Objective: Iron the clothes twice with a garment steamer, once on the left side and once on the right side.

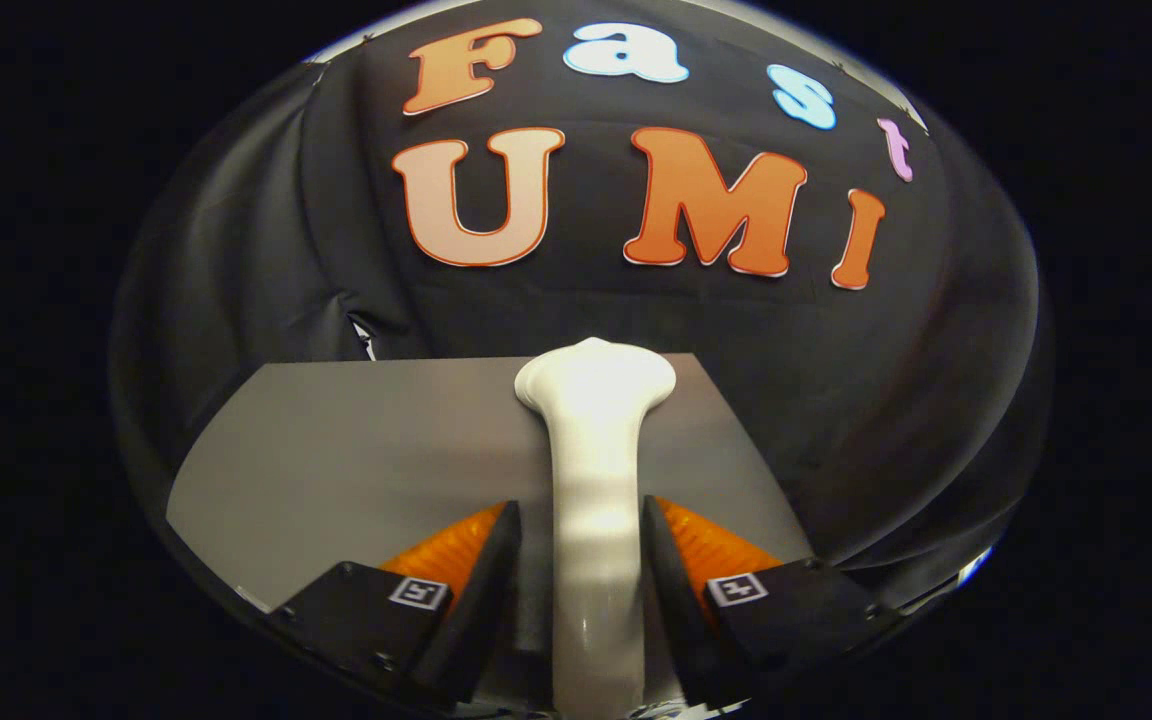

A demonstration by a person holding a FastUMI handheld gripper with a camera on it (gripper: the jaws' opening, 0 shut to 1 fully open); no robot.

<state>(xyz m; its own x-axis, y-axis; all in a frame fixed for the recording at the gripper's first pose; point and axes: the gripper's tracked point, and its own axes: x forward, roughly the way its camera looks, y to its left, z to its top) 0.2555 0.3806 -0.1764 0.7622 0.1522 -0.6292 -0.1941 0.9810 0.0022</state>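
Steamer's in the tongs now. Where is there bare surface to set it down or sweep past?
The tongs are shut on the white steamer, whose head reaches the grey surface's far edge. The widest bare stretch lies beside the fingers, off the handle's side toward the cloth's fold; a narrower bare strip borders the other side. Only the middle, under the steamer, is taken. No clothes show here.

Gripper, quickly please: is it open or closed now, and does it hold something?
Gripper: closed on the white garment steamer, both fingers pressing its handle; the steamer head points ahead over the grey surface.
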